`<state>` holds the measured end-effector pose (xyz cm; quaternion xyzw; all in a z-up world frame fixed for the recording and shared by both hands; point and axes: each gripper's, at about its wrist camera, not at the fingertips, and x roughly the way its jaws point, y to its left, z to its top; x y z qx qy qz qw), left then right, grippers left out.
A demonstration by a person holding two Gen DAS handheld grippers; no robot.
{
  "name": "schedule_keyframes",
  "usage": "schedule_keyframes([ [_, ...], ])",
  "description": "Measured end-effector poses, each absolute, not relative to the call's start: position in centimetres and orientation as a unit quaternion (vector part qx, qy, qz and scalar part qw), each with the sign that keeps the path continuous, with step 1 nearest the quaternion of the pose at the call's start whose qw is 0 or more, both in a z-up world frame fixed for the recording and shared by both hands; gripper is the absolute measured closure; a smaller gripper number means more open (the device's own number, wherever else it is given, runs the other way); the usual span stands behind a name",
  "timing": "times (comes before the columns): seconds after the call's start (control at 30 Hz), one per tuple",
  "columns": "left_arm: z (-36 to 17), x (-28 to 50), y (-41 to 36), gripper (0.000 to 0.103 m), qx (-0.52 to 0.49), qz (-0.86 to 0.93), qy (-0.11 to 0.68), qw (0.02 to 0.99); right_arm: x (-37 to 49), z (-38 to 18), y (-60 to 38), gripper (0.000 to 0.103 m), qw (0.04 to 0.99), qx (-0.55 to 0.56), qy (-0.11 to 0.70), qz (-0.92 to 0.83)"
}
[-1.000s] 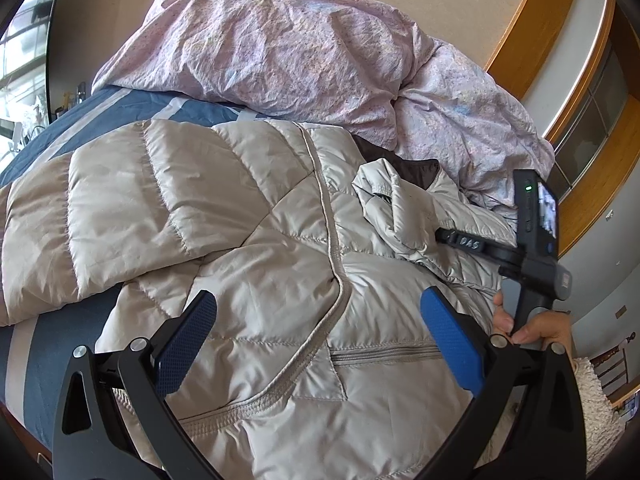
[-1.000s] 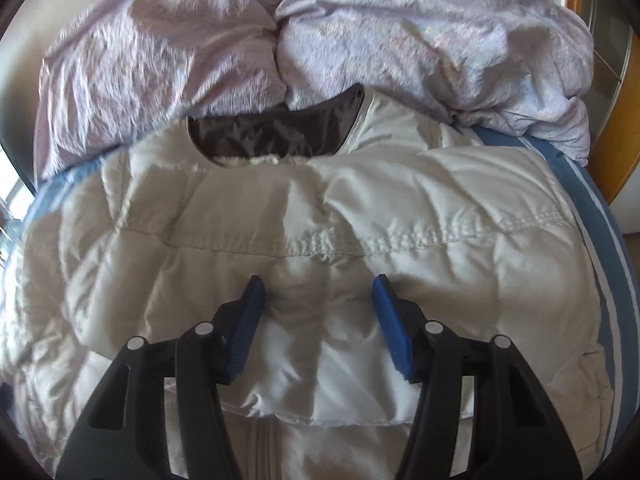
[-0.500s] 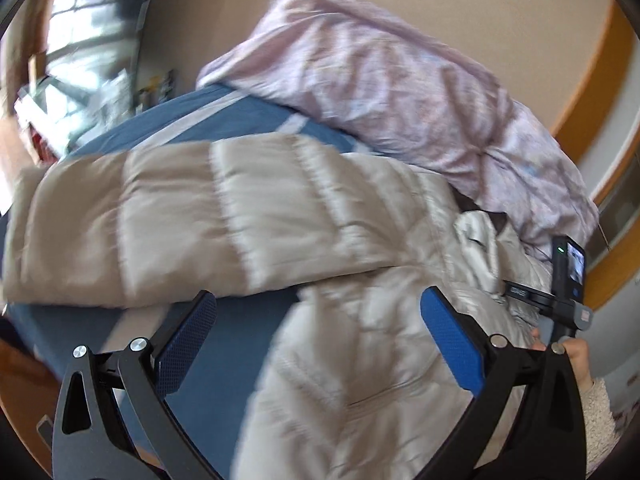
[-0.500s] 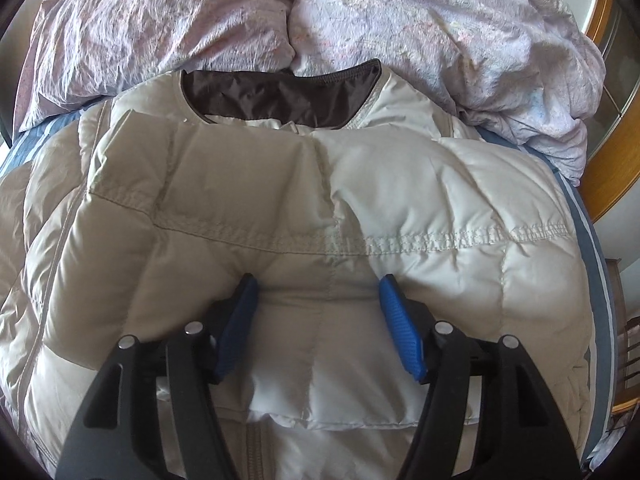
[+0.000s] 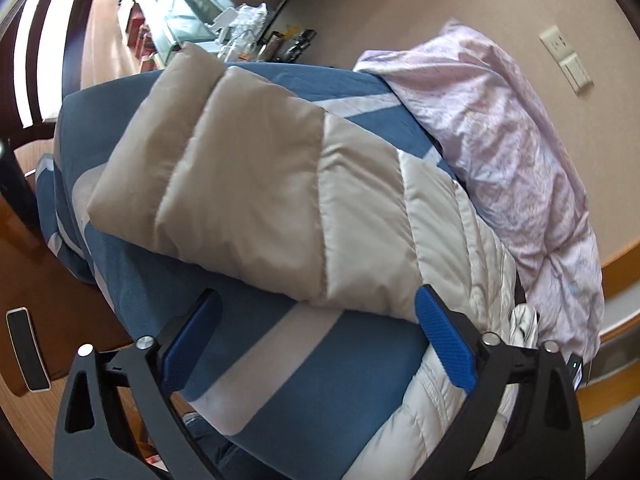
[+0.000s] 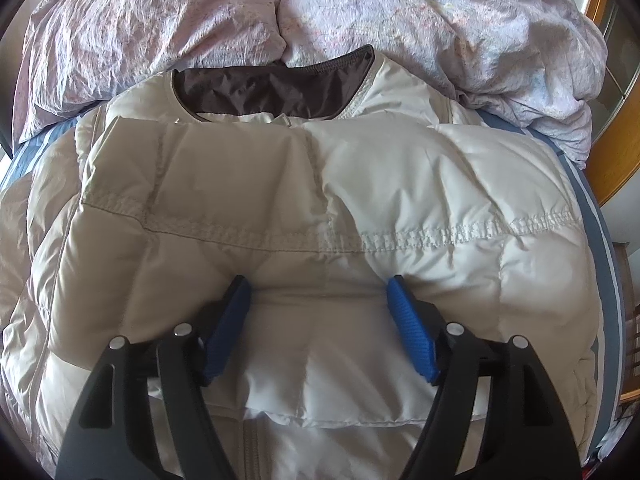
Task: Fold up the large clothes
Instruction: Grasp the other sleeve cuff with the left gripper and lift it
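A beige quilted jacket (image 6: 320, 208) lies spread on a bed with a blue, white-striped cover (image 5: 304, 392). Its brown-lined collar (image 6: 272, 88) points to 12 o'clock in the right wrist view, up against a crumpled pink duvet (image 6: 400, 16) heaped at the head of the bed.

The right claw (image 6: 320, 328) points down at the jacket's folded-over upper layer. Its blue pads (image 6: 412, 332) stand apart, sunk into the puffy fabric on either side of a soft ridge; its jaws have just been opening, with that ridge between them, and the pads no longer pinch it.

In the left wrist view one sleeve (image 5: 248, 176) stretches flat from the jacket body at 4 o'clock out toward 10 o'clock across the blue cover. The left claw (image 5: 320, 344) hangs wide open over the bare cover just below the sleeve, gripping nothing; its jaws have just closed a little, and its right pad (image 5: 444, 344) is close to the sleeve's lower edge. The duvet fills 2 o'clock.
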<state>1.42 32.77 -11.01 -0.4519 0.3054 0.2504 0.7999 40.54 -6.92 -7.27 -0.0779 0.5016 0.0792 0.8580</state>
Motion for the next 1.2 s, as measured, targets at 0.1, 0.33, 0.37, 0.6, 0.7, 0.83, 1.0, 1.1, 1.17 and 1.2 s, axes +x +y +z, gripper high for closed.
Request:
schedule_keyframes([
  [0.1, -11.2, 1.2, 33.7, 0.019, -0.477, 0.255, 0.287, 0.79, 40.6, -7.2, -6.9, 0.031, 0.858, -0.075, 0.502, 0.08],
  [0.33, -11.5, 0.9, 35.4, 0.04, -0.505, 0.284, 0.267, 0.77, 40.6, -7.2, -6.9, 0.03, 0.859, -0.076, 0.501, 0.081],
  [0.37, -11.6, 0.7, 35.7, 0.044, -0.509, 0.288, 0.265, 0.767, 40.6, -7.2, -6.9, 0.03, 0.86, -0.076, 0.499, 0.081],
  [0.6, -11.9, -0.1, 37.1, 0.056, -0.533, 0.303, 0.25, 0.749, 40.4, -7.1, -6.8, 0.03, 0.86, -0.076, 0.497, 0.083],
  [0.7, -12.2, -0.2, 37.6, 0.068, -0.535, 0.311, 0.245, 0.746, 40.3, -7.1, -6.8, 0.03, 0.86, -0.077, 0.497, 0.084],
  [0.83, -11.9, 0.3, 38.0, 0.086, -0.524, 0.31, 0.245, 0.754, 40.4, -7.1, -6.8, 0.03, 0.862, -0.078, 0.493, 0.088],
  [1.0, -8.3, 1.9, 37.4, 0.091, -0.469, 0.309, 0.237, 0.793, 40.4, -7.1, -6.8, 0.03, 0.862, -0.077, 0.492, 0.089],
  [1.1, -5.2, 3.5, 36.6, 0.091, -0.437, 0.287, 0.225, 0.822, 40.4, -7.1, -6.8, 0.03, 0.863, -0.076, 0.492, 0.089],
  [1.17, -2.9, 5.0, 35.6, 0.091, -0.413, 0.267, 0.216, 0.843, 40.4, -7.1, -6.8, 0.03, 0.862, -0.077, 0.493, 0.089],
  [1.2, -1.9, 5.9, 34.9, 0.091, -0.402, 0.256, 0.212, 0.853, 40.5, -7.1, -6.8, 0.03, 0.862, -0.076, 0.493, 0.089],
])
